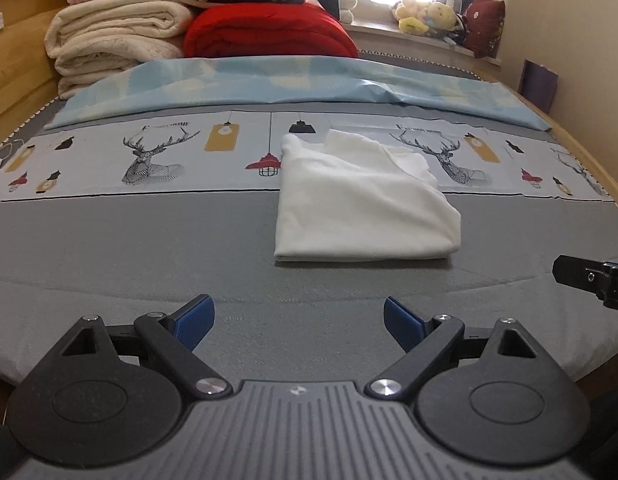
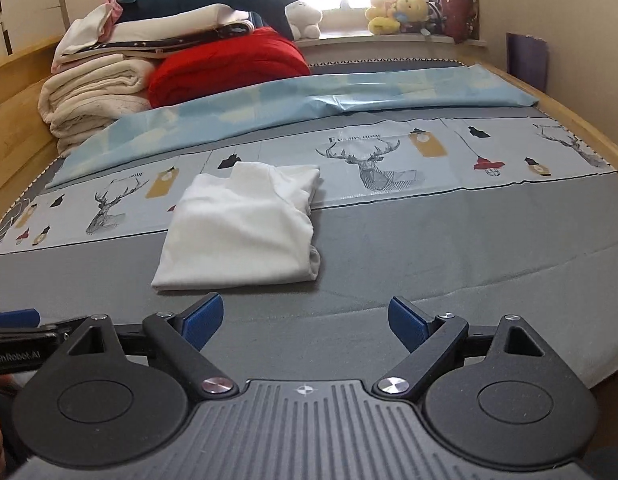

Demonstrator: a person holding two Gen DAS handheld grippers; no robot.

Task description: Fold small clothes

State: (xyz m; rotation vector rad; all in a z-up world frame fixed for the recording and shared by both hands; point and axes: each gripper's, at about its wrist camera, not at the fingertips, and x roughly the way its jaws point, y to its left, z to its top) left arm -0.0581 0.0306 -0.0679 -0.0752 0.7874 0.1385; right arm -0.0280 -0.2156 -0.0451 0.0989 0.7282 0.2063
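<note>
White folded garment point(image 1: 361, 208) is lying untouched on the bed point(image 1: 149, 248), its far folds hiding inner layers, while you are holding left claw point(image 1: 299, 322) and right claw point(image 2: 307, 322) wide, empty.

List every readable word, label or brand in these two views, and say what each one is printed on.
"GenRobot.AI": white lettering on the black body of the left gripper, at the edge of the right wrist view.
Heading above each deer head on the printed bedsheet: too blurred to read surely; it seems to end in "HOME".
White folded garment: no print visible.
</note>
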